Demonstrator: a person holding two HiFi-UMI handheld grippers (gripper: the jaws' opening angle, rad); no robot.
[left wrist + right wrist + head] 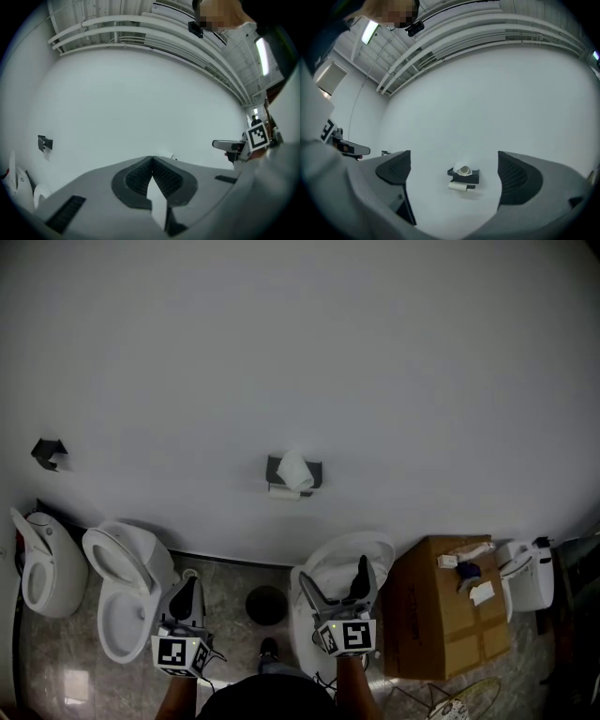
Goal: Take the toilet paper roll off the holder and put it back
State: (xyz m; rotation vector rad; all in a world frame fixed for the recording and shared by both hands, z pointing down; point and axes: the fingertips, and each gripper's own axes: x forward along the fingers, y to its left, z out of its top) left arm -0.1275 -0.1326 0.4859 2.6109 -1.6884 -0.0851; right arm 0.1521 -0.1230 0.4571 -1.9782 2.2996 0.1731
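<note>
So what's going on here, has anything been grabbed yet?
A person stands facing the white wall with a gripper in each hand, both held low and well short of it. The left tongs are shut with nothing between them. The right tongs are open and aimed at the black holder on the wall. The toilet paper roll sits on the holder, untouched. Nothing is held yet.

wall (pixel 375 352) white | roll (pixel 294 470) white | holder (pixel 314 472) dark grey | toilets (pixel 127 587) white | box (pixel 441 610) brown | marker cubes (pixel 347 636) black-and-white squares
</note>
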